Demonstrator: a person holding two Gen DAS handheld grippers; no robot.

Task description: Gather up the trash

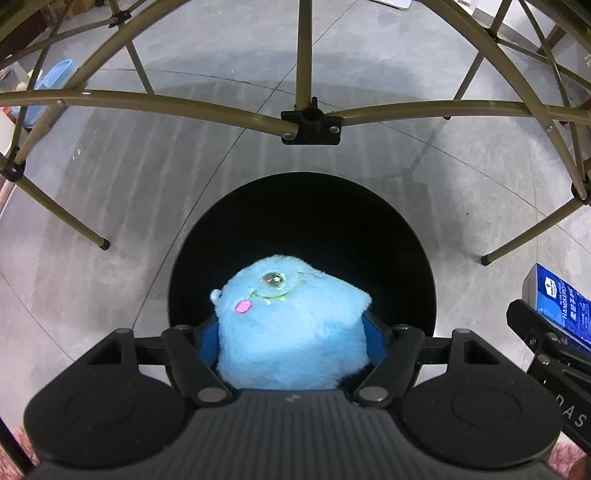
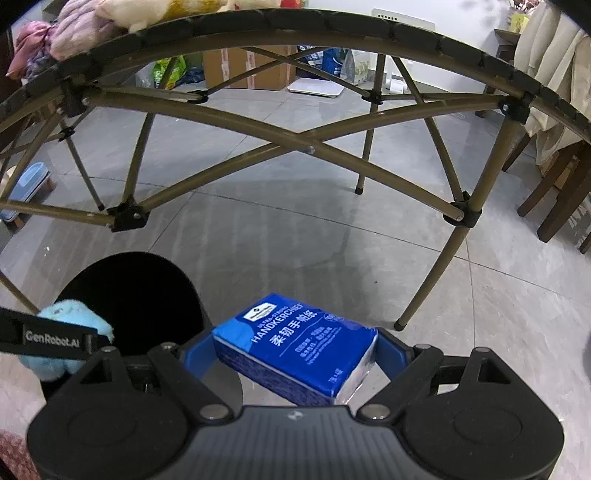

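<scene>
My left gripper [image 1: 291,332] is shut on a fluffy light-blue plush toy [image 1: 291,325] and holds it right above the open mouth of a black round bin [image 1: 303,221] on the floor. My right gripper [image 2: 295,350] is shut on a blue pack of handkerchief tissues [image 2: 295,343] and holds it above the floor, just right of the bin [image 2: 140,295]. The plush toy [image 2: 74,317] and the left gripper's side show at the left of the right wrist view. The tissue pack [image 1: 557,302] shows at the right edge of the left wrist view.
A folding table's tan metal frame [image 1: 303,110] with crossed struts and legs [image 2: 424,280] stands just behind the bin. Soft toys [image 2: 92,26] lie on the tabletop edge. Cardboard boxes [image 2: 251,70] and a wooden chair [image 2: 554,192] stand farther back. The floor is grey tile.
</scene>
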